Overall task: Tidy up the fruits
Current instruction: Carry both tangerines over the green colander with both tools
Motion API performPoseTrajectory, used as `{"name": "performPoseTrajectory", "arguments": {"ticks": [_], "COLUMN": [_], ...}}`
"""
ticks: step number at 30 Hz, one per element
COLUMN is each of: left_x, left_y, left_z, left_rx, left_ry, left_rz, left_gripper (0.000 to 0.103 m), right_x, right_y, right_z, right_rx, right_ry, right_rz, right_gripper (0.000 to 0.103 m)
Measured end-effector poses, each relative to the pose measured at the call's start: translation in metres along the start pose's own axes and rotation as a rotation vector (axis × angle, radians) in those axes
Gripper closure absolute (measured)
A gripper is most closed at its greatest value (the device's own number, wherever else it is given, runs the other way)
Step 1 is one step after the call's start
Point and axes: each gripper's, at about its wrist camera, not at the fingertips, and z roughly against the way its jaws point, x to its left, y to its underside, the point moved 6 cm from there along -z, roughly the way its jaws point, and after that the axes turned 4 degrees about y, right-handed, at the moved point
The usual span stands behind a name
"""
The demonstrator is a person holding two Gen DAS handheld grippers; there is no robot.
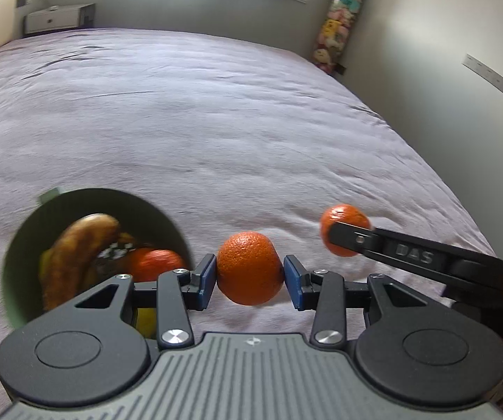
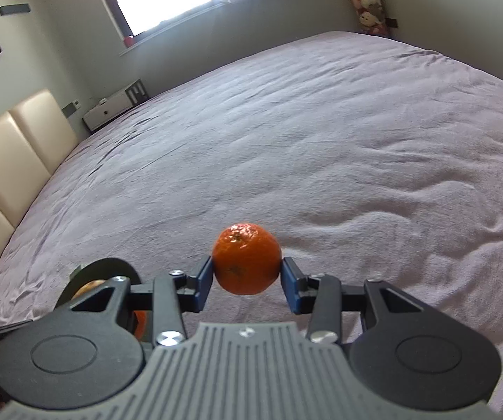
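Two oranges held above the bed
Left gripper [image 1: 249, 274] clamps one orange [image 1: 249, 267]; right gripper [image 2: 247, 281] clamps another orange [image 2: 246, 259]; green bowl [image 1: 20, 245] near left holds a banana [image 1: 76, 252]

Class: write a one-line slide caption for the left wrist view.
Left tool and right tool each hold an orange above the bed, beside a green fruit bowl.

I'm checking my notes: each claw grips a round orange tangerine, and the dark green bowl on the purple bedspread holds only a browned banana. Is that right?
Not quite. In the left wrist view the dark green bowl holds more than the browned banana: another orange tangerine lies beside it. The rest stands: the left claw and the right claw each grip a round orange tangerine above the purple bedspread.
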Motion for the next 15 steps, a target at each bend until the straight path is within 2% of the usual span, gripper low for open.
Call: {"name": "performPoseTrajectory", "arguments": {"ticks": [5,15], "left_x": [0.025,0.062], "left_y": [0.000,0.012], "left_z": [0.016,0.020], "left_rx": [-0.001,0.060], "left_ry": [-0.033,-0.056], "left_rz": [0.037,0.072], "left_gripper": [0.056,0.056], "right_x": [0.023,0.077], "right_y": [0.003,0.014], "right_z": [0.006,0.004], "right_rx": [0.003,0.038], "right_ry": [-0.046,-0.140], "right_rz": [0.045,0.174], "right_gripper": [0.063,0.063]}}
